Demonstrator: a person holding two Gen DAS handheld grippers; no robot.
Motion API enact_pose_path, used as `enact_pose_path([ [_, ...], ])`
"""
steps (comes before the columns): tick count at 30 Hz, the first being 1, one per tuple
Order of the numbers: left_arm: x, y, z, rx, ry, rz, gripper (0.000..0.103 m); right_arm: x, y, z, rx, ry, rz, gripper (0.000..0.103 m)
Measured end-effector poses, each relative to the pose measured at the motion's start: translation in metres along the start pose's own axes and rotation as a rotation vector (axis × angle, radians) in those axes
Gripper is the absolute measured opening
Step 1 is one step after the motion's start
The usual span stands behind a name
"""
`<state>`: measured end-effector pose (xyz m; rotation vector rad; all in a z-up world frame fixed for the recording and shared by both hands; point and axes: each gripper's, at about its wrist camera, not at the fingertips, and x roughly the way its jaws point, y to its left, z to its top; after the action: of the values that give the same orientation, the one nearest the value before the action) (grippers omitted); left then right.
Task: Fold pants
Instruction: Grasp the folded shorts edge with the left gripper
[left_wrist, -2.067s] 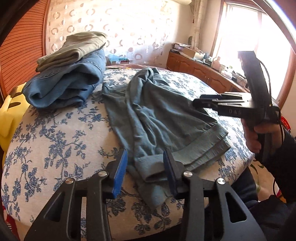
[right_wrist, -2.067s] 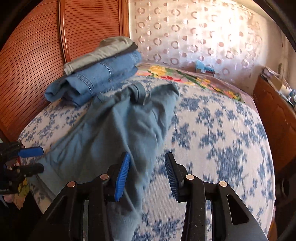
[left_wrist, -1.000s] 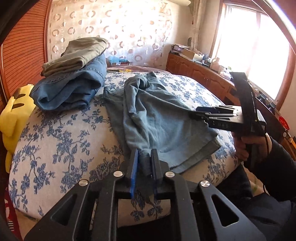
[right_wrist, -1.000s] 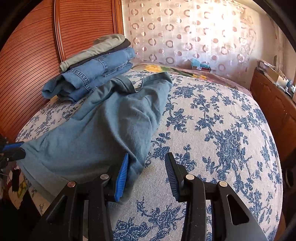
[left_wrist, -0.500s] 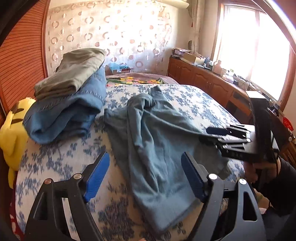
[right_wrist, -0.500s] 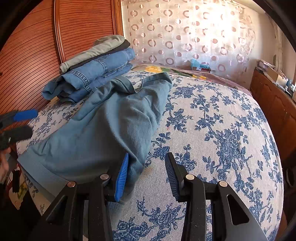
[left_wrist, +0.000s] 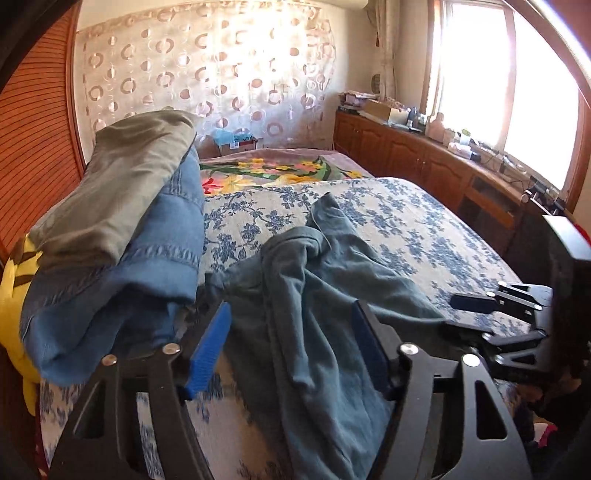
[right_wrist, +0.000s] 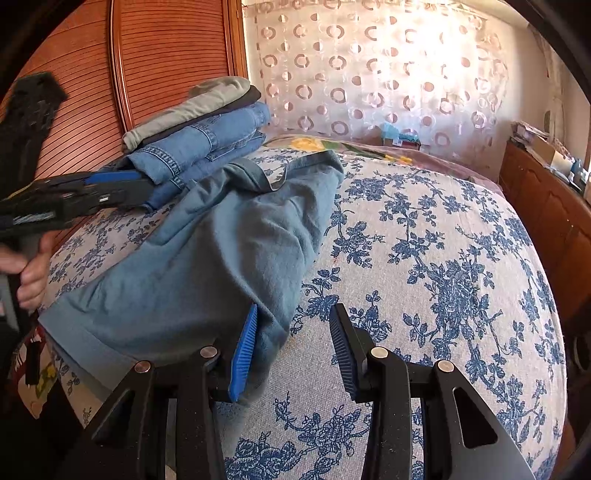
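The crumpled teal-blue cotton pants run lengthwise away from both wide-open, empty grippers — right gripper at their hem edge, left gripper over mid-leg.

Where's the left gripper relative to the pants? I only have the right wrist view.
Observer: The left gripper is open, with its fingers spread either side of the pants and nothing clamped.
Operator: Is the waist end flat?
Observer: No. From the left wrist view the waist end is bunched into a raised lump.
Operator: Anything hidden beside the folded stack?
Observer: Yes, a yellow plush lies against the far side of the folded jeans, partly under them.
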<state>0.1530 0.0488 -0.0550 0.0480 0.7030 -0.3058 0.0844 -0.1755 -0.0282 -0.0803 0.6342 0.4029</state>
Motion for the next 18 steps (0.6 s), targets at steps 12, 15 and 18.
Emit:
enact_pose_path([
  [12,0.048,0.010,0.029,-0.026,0.044,0.021,0.048,-0.004,0.002,-0.003,-0.008,-0.028,0.005,0.041],
  [15,0.055,0.015,0.036,-0.031,0.054,0.034,0.048,-0.004,0.002,-0.003,-0.011,-0.032,0.005,0.041],
  [18,0.060,0.018,0.039,-0.031,0.060,0.045,0.048,-0.004,0.002,-0.003,-0.012,-0.033,0.006,0.041],
])
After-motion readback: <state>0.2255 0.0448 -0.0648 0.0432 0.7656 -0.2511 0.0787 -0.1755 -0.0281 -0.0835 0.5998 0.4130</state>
